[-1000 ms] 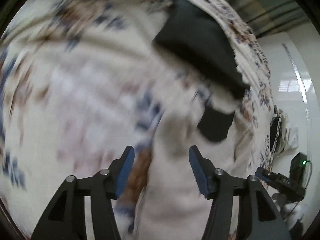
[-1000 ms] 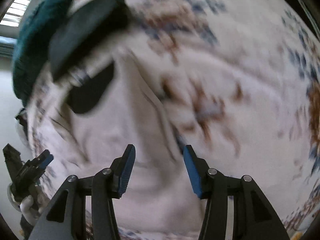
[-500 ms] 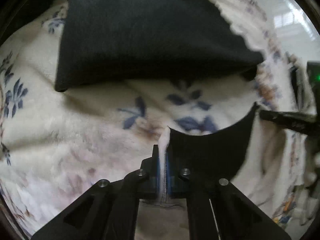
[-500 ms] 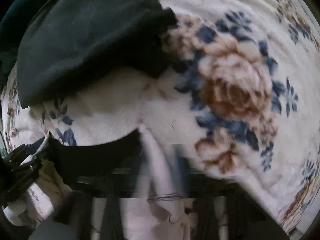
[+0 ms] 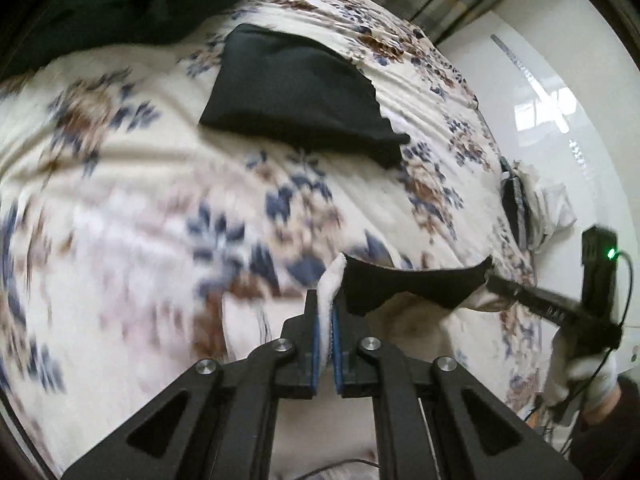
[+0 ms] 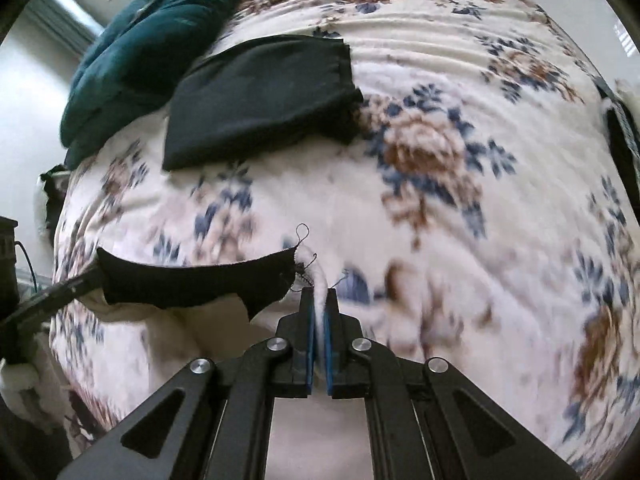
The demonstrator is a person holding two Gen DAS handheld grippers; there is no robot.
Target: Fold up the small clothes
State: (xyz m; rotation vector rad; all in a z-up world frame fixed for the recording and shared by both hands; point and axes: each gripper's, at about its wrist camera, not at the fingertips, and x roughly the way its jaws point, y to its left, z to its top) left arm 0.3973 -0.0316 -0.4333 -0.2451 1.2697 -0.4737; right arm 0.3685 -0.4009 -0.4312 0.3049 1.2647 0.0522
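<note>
A small white garment with a black neckline band (image 5: pixel 416 286) hangs stretched between my two grippers above the bed; the band also shows in the right wrist view (image 6: pixel 192 284). My left gripper (image 5: pixel 326 304) is shut on one white corner of it. My right gripper (image 6: pixel 319 300) is shut on the other white corner, where loose black threads stick out. Each gripper shows in the other's view at the far end of the band. A folded black garment (image 5: pixel 300 92) lies flat on the floral blanket farther back, also seen in the right wrist view (image 6: pixel 260 96).
The bed is covered by a cream blanket with blue and brown flowers (image 6: pixel 432 152). A dark teal cushion (image 6: pixel 152 40) lies at the head of the bed beside the folded black garment. White floor and a black device with a green light (image 5: pixel 598 268) are past the bed's edge.
Both grippers closed on the white garment's corners and lifted it off the blanket. The folded black garment now lies farther away in both views.
</note>
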